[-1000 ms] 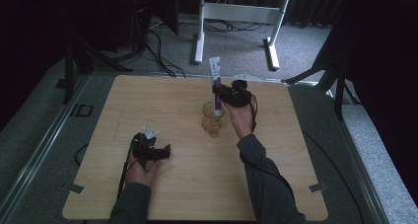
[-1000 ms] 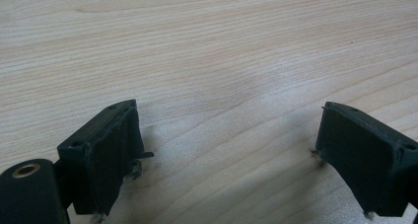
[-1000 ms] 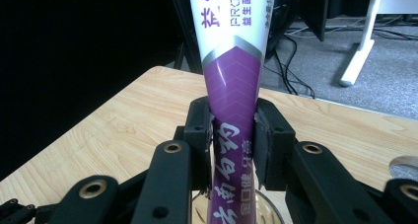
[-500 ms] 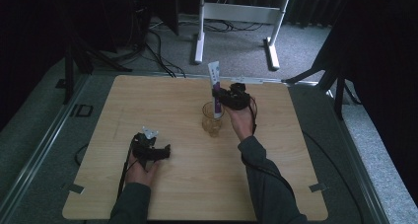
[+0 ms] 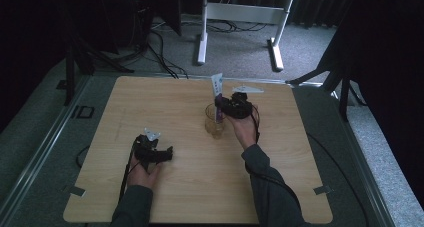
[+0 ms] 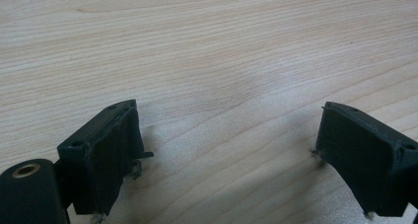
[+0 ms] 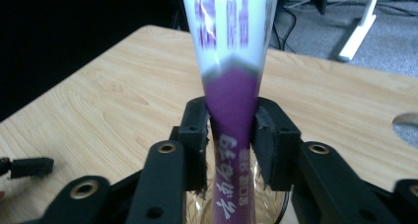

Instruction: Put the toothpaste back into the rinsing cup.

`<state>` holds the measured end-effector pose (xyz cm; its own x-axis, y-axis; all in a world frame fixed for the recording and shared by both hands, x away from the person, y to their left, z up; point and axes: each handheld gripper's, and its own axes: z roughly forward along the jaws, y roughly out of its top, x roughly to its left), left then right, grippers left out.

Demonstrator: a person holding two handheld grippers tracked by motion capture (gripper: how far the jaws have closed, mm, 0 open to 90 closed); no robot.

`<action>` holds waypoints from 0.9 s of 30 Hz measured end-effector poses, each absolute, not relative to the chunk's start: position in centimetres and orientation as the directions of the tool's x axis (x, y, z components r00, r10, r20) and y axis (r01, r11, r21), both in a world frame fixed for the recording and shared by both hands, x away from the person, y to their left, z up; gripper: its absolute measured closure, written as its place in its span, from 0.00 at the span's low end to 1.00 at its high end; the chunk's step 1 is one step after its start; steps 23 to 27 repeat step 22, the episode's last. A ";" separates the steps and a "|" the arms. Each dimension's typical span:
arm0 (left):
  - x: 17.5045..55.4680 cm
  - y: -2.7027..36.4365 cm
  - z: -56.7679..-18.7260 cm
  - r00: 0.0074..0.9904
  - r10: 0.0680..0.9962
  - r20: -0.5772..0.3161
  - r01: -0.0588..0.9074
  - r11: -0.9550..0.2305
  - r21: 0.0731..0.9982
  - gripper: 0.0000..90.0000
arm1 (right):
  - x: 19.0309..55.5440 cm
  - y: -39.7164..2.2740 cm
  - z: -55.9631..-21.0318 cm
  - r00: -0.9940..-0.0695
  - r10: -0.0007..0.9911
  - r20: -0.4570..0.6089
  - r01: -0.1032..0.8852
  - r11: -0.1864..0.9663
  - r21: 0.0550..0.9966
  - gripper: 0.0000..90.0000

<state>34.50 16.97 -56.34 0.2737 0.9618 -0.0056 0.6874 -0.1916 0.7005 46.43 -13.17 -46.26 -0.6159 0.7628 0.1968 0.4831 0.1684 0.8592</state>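
- The tube (image 7: 231, 100), purple below and white above with printed lettering, stands nearly upright with its lower end inside the clear glass cup (image 5: 214, 124) near the middle of the desk (image 5: 300, 187).
- In the right gripper view the cup's rim (image 7: 281, 204) shows just under the jaws, with the tube's purple end passing down into it.
- The right gripper (image 7: 230, 135) flanks the tube's purple waist; its jaws have just been opening, and the pads now sit beside the tube with thin gaps, so the grip looks released or nearly so.
- Judged from this, the step in hand is setting the tube into the cup and letting go.
- The next move calls for widening the jaws a little more and drawing the right gripper back clear of the tube without brushing it, since the tall tube could tip the cup or lean over its rim.
- The left gripper (image 5: 150, 152) rests on the desk, well apart from the cup, its jaws spread wide over bare wood and holding nothing.
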 end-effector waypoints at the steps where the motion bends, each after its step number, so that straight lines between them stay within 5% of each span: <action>1: 34.5 17.0 -56.3 0.274 0.962 -0.006 0.687 -0.192 0.701 0.11 | 46.4 -13.2 -46.3 -0.616 0.763 0.197 0.483 0.168 0.859 0.72; 27: 34.5 16.9 -56.3 0.277 0.961 -0.007 0.687 -0.193 0.700 0.11 | 45.0 -16.4 -46.2 -0.620 0.767 0.162 0.478 0.206 0.854 0.62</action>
